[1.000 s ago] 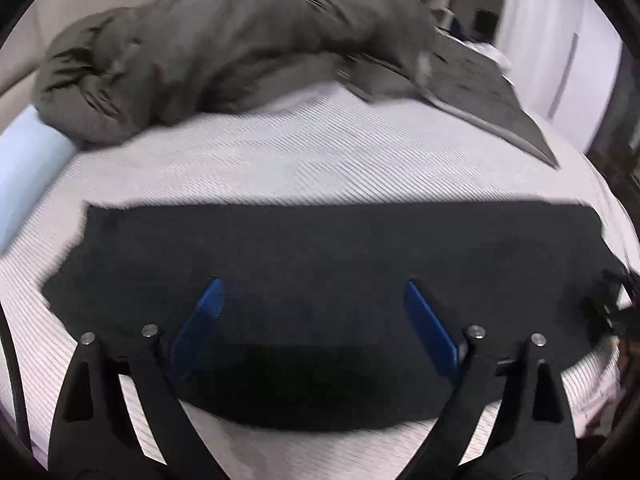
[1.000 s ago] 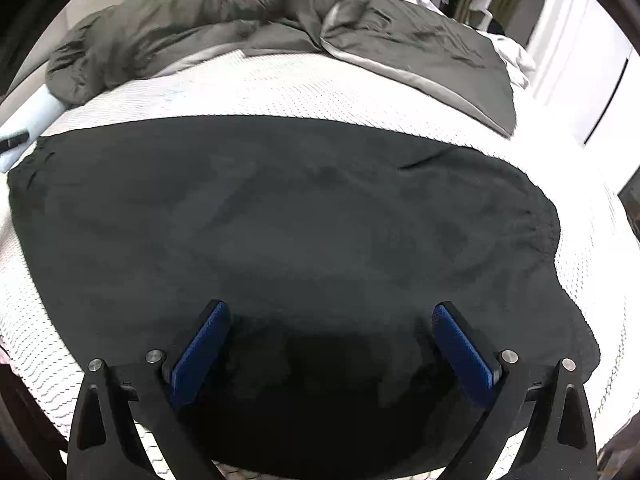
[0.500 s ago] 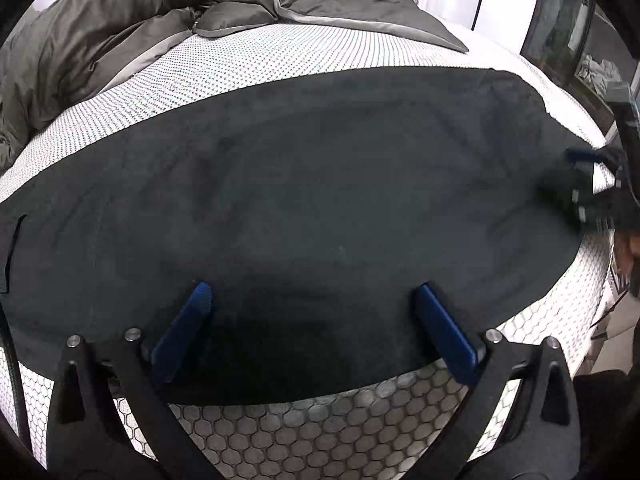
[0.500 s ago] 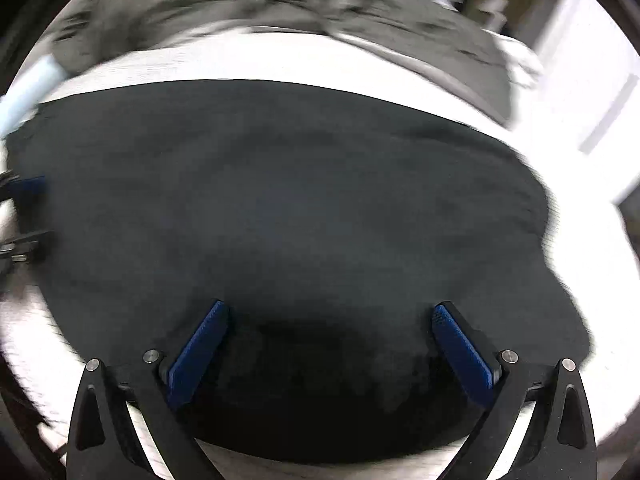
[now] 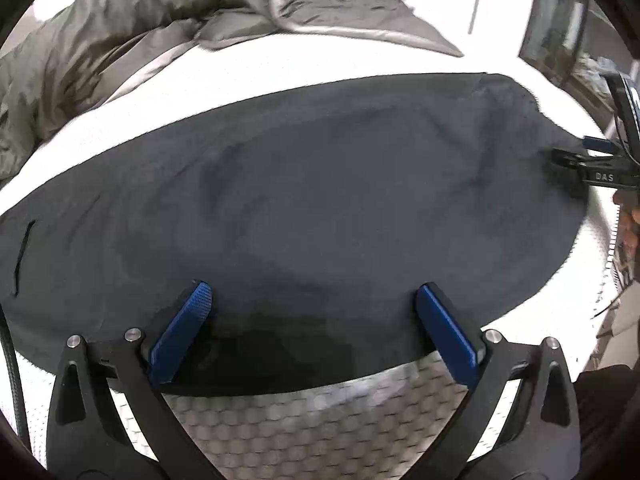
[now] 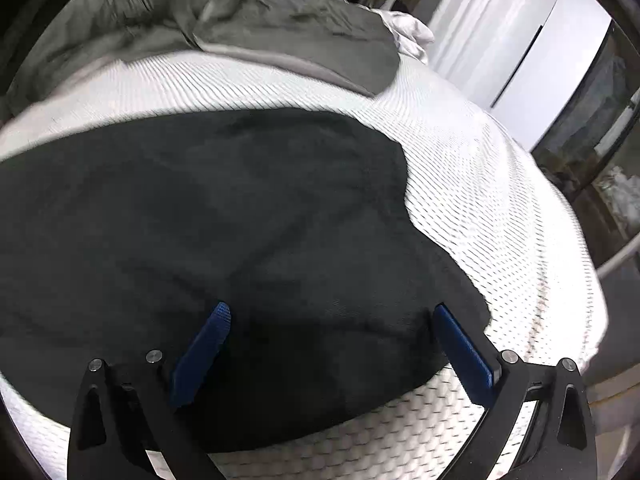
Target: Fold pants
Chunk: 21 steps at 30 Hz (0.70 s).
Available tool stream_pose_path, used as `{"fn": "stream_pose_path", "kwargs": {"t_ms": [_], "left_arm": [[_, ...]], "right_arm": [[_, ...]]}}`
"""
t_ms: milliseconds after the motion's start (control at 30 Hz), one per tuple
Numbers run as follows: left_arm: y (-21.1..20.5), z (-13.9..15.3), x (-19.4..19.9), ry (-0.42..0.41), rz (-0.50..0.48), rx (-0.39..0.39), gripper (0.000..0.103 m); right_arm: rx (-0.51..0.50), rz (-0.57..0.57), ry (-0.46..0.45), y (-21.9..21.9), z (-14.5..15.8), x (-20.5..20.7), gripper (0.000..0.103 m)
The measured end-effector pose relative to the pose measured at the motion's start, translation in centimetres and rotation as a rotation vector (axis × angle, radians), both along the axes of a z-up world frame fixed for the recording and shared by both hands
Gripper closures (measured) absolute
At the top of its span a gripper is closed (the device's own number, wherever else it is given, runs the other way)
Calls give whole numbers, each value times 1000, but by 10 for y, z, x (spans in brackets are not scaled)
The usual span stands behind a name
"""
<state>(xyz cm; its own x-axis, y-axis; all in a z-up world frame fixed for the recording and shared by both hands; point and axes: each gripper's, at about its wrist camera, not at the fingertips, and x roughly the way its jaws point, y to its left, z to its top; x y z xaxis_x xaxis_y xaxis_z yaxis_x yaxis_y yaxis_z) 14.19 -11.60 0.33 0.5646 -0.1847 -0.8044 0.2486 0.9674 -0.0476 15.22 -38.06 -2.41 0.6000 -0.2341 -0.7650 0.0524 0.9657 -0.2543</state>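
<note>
Black pants (image 5: 320,200) lie flat and lengthwise across a white honeycomb-textured mattress (image 5: 304,420). My left gripper (image 5: 312,290) hovers open over their near edge, blue pads wide apart and nothing pinched. A pocket slit (image 5: 24,256) shows at the far left. The right gripper (image 5: 588,164) pokes in at the pants' right end, with a hand behind it. In the right wrist view the pants (image 6: 240,220) fill the left and middle. My right gripper (image 6: 331,310) stands open above their near right corner, its right pad by the wavy cloth edge.
A crumpled grey duvet (image 5: 140,40) lies along the back of the bed, with a white pillow (image 6: 408,36) behind it. White curtains and a dark window (image 6: 600,100) stand to the right. The mattress drops off at the near edge and on the right.
The left wrist view closed in on the pants' near edge, and the right gripper came into sight at its right. The right wrist view slid toward the pants' right end. Both grippers stayed open.
</note>
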Motion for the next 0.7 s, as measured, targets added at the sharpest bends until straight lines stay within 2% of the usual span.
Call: {"fn": "stream_pose_path", "kwargs": {"t_ms": [167,333,400,567,700], "left_arm": [[-43,1,5,-14,-65,22,1],[-61,-6,19,-11,-74,31,1],[-61,-7,23,-7,-75,28,1],[-61,-7,21,-9,-97,35,1],[-62,2,24,0,-98,23,1]], "right_arm": [[69,198,-11,49,6,-3,0],[-4,308,94,74,-25,4,0],[-15,298,99,67,-28,5,0],[-93,108,66,24,-25,9,0],[-36,29,57,-5,-25,15,0]]}}
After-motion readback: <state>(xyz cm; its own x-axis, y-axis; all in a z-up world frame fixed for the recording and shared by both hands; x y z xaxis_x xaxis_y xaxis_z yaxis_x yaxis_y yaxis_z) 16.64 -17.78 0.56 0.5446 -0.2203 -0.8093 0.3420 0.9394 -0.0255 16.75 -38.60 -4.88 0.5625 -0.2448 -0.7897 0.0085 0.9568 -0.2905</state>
